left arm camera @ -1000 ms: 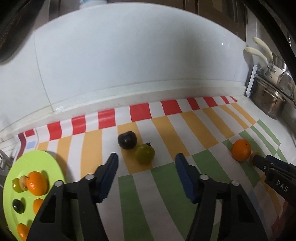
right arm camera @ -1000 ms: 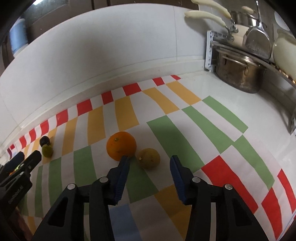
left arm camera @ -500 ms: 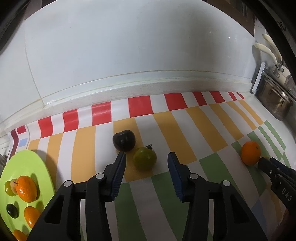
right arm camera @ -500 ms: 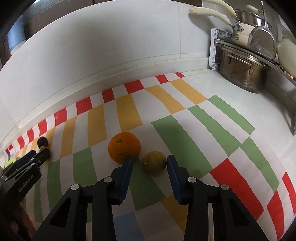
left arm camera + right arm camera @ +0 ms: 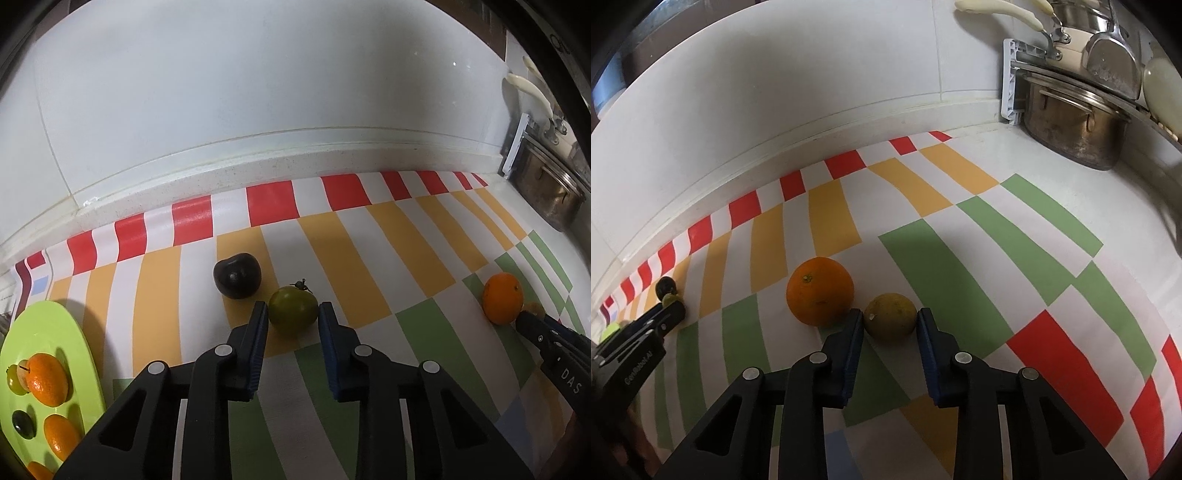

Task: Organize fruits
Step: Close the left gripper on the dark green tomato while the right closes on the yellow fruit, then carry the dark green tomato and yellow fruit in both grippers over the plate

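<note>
- Left wrist: left gripper point(image 5: 292, 314) has just closed its jaws onto the green tomato point(image 5: 293, 309); only here, a green plate point(image 5: 48, 325) holding 5 or more fruits.
- Right wrist: right gripper point(image 5: 890, 319) has just clamped the yellowish fruit point(image 5: 891, 316) beside the orange point(image 5: 820, 291); only here, a steel pot point(image 5: 1075, 122) shows fully, on a striped mat point(image 5: 979, 221) against white wall.

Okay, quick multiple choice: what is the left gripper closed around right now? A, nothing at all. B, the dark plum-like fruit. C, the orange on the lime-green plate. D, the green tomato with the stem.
D: in the left wrist view the left gripper has both blue pads against the green tomato, while the dark fruit sits free just behind it.
</note>
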`<move>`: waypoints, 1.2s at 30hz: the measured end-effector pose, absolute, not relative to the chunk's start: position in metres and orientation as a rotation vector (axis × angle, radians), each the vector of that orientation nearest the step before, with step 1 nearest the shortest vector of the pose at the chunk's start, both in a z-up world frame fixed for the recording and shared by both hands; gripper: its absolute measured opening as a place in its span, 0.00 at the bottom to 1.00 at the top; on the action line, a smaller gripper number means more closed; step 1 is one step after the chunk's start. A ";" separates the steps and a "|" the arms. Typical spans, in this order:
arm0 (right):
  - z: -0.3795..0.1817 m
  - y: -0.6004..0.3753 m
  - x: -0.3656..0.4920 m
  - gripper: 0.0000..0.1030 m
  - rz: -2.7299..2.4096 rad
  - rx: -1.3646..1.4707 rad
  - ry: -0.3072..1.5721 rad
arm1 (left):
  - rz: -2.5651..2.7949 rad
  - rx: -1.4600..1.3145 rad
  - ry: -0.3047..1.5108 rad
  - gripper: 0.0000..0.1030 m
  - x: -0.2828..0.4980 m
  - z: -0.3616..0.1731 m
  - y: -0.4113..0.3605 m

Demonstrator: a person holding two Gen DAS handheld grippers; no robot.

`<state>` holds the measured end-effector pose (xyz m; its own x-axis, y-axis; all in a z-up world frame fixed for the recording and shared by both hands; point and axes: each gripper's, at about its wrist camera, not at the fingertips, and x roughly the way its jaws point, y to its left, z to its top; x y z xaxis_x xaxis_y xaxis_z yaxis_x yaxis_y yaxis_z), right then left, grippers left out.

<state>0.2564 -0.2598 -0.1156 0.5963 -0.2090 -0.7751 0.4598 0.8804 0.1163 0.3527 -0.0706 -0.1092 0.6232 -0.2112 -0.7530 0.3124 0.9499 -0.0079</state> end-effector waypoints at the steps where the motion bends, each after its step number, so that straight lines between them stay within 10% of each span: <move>1: -0.115 -0.260 0.256 0.30 -0.397 0.319 0.846 | -0.302 0.132 0.845 0.27 0.353 -0.109 -0.071; 36: -0.028 -0.212 0.214 0.30 -0.231 0.222 0.696 | -0.335 0.117 0.638 0.26 0.259 -0.028 -0.039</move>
